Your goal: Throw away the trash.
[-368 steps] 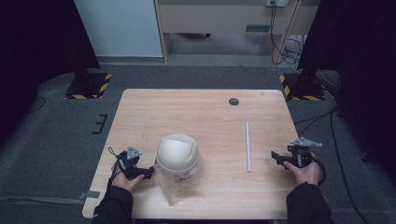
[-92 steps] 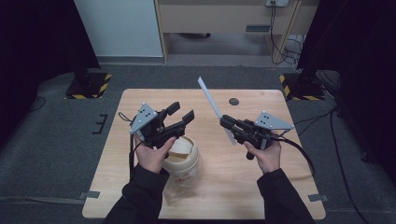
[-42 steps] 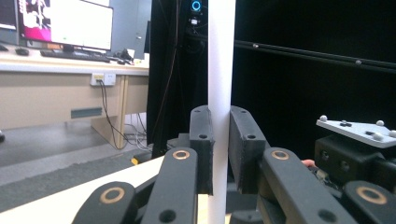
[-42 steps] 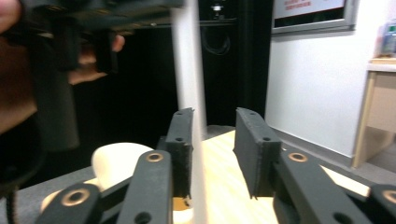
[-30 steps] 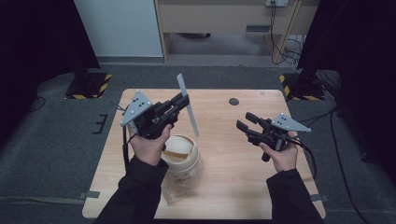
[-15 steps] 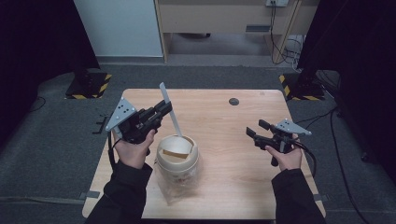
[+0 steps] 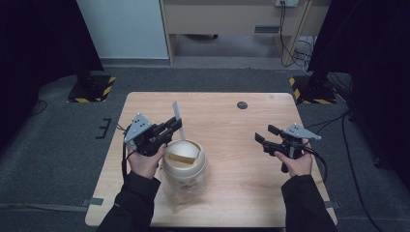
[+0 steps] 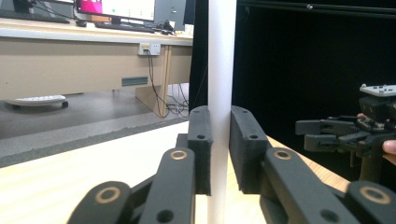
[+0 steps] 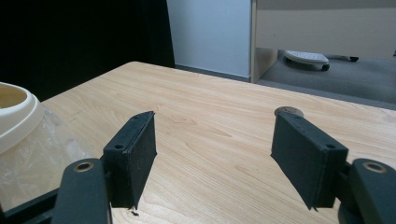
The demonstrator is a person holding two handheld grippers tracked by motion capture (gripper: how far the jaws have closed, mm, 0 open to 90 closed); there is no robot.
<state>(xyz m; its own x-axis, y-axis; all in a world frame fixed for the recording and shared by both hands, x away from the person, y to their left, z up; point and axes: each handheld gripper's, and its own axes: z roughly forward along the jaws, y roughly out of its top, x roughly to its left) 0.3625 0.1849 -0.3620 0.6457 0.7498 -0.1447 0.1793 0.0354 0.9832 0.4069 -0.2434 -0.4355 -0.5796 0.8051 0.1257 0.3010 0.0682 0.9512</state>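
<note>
The slim white straight rod (image 7: 175, 112) stands nearly upright, pinched low on its length between the black pads of the left gripper (image 7: 172, 127), so its lower end points down toward the swing-lid opening of the cream plastic bin (image 7: 183, 159) just beside that hand. In the left gripper view the pads press on the rod (image 8: 221, 93) from both sides, a grip that looks meant to steer it down through the lid. The bin's clear liner bag (image 9: 44, 154) bulges below its rim. Well apart to the right, the right gripper (image 7: 264, 136) hovers over the pale wooden table (image 7: 227, 123) with its jaws spread and nothing between them, seemingly out of the way. A small dark disc (image 7: 242, 105) lies near the far edge.
</note>
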